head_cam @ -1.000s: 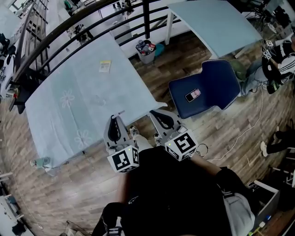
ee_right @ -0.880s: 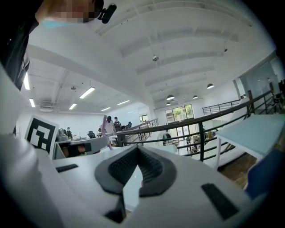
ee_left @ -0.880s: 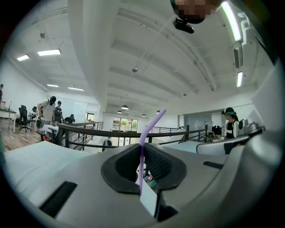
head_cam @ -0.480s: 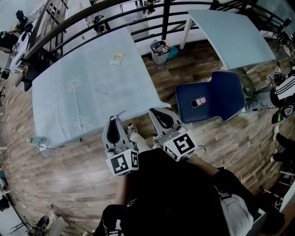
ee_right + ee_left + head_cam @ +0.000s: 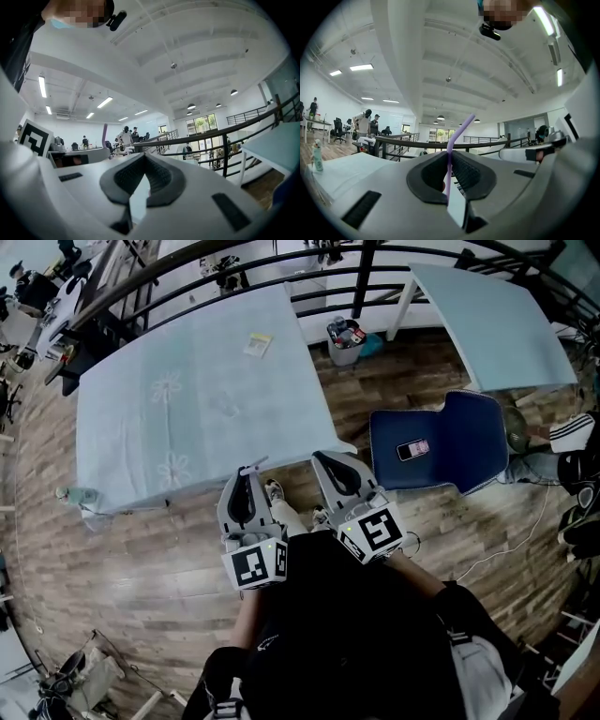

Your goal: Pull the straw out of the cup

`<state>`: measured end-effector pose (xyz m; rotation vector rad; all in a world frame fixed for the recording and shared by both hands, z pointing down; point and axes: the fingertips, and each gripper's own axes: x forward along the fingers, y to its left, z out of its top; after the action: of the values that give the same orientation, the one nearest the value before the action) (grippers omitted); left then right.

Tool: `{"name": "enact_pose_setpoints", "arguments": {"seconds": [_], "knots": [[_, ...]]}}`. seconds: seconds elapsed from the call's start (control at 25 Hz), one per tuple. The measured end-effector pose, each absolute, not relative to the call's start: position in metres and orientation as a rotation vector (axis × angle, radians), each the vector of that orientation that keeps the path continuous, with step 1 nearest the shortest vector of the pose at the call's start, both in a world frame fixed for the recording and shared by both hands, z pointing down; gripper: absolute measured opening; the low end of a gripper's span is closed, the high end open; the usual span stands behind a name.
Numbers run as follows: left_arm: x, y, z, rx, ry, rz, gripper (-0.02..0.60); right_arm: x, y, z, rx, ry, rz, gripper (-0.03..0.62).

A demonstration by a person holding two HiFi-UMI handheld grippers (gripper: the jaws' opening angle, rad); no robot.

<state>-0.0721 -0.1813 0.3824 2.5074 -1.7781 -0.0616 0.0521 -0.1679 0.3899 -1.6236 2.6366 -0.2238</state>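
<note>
Two tongs: left tongs clamped on purple straw poking above the tips, right tongs together, empty. Thin straw could slip if the pinch loosens.

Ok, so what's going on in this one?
A person standing beside a cloth-covered table holds a claw in each hand, both pointing roughly level. The left claw is shut on a purple straw, whose bent top sticks up above the pads. The right claw is shut with nothing in it. No cup shows in any view, so the straw looks to be already out.
</note>
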Motion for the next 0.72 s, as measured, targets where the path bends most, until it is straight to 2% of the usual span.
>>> {"name": "enact_pose_setpoints", "arguments": {"seconds": [0.72], "knots": [[-0.064, -0.157, 0.389, 2.524, -1.698, -0.098, 0.04, 0.048, -0.142, 0.395, -1.652, 2.648, -0.192, 0.008]]}}
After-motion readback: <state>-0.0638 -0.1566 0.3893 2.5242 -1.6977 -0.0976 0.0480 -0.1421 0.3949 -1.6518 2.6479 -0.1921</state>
